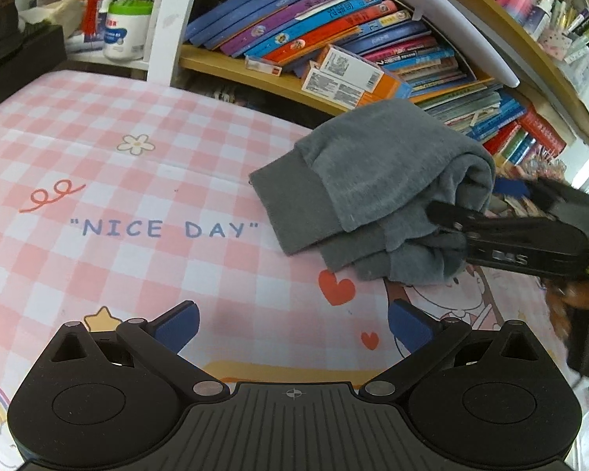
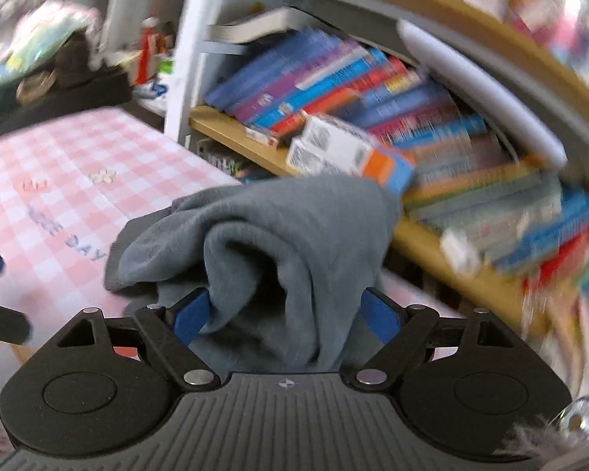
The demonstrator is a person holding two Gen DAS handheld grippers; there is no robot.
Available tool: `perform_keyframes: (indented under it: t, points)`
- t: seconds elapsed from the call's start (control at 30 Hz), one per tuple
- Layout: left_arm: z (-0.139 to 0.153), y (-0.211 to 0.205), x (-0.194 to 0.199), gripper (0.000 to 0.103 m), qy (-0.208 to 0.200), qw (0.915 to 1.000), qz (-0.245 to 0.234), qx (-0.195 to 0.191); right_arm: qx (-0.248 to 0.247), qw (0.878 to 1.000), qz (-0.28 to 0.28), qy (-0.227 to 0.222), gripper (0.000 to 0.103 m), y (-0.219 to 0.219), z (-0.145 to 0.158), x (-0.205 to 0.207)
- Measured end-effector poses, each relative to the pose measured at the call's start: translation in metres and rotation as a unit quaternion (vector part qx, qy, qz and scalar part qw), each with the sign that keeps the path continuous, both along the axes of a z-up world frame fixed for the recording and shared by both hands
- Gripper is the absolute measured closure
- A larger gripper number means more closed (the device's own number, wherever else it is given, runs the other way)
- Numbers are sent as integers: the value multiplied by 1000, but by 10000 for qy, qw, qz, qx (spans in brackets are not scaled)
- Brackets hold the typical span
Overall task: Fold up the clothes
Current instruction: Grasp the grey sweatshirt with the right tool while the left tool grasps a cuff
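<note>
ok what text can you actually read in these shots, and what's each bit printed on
"NICE DAY", in quotation marks: blue letters on the pink checked tablecloth, left wrist view; blurred in the right wrist view.
Book spines on the shelf: printed titles, too small to read.
White box labels with codes: too small to read.
White tub with green lid: blue label, unreadable.
Raised marking on the right tool's black body: unclear.
</note>
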State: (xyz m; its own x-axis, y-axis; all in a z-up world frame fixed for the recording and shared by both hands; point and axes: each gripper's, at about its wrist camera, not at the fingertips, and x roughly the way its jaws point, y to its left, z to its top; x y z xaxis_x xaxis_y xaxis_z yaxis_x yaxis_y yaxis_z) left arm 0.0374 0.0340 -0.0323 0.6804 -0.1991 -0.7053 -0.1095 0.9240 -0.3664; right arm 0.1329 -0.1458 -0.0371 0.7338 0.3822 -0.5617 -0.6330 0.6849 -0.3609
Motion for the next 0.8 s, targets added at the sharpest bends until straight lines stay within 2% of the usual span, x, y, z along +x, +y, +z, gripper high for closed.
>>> perform_keyframes:
  t: [0.07,0.13,0.2,0.3,0.33,0.4,0.47,0.53,0.57,0.7,0.8]
  points:
    - [-1,-1,0,0,28,10000,-20,-4,-407,9989,165,-188,20,10,-11,5]
    - [1,-1,0,0,-20,10000,-25,11,-612,9976,305,-102,25,17,-20,7]
    - [4,2,-2,0,-112,9999,42,32,-666,9969,408,44,50,21,-26,8]
    - [8,8,-5,0,-184,9995,247,35,-386,9978,315,432,72,23,-21,3]
    - [9,11,-7,0,-200,9992,333,28,-180,9975,309,606,74,22,-16,1]
    - [12,19,-10,0,-258,9982,540,31,673,9884,224,1342,81,13,-2,2]
    - [15,26,-13,0,-315,9967,752,48,1700,9602,66,2214,84,1,12,8]
    - [19,34,-18,0,-414,9944,976,6,2653,9223,-8,2809,85,-8,23,9]
    - [20,39,-21,0,-465,9930,1087,-18,2978,9071,16,2976,86,-11,28,8]
    - [29,51,-32,0,-756,9878,1348,-200,4226,8535,-232,3038,86,-29,49,1]
    - [30,48,-35,0,-800,9891,1213,-231,5130,8072,-711,2832,87,-69,55,-6]
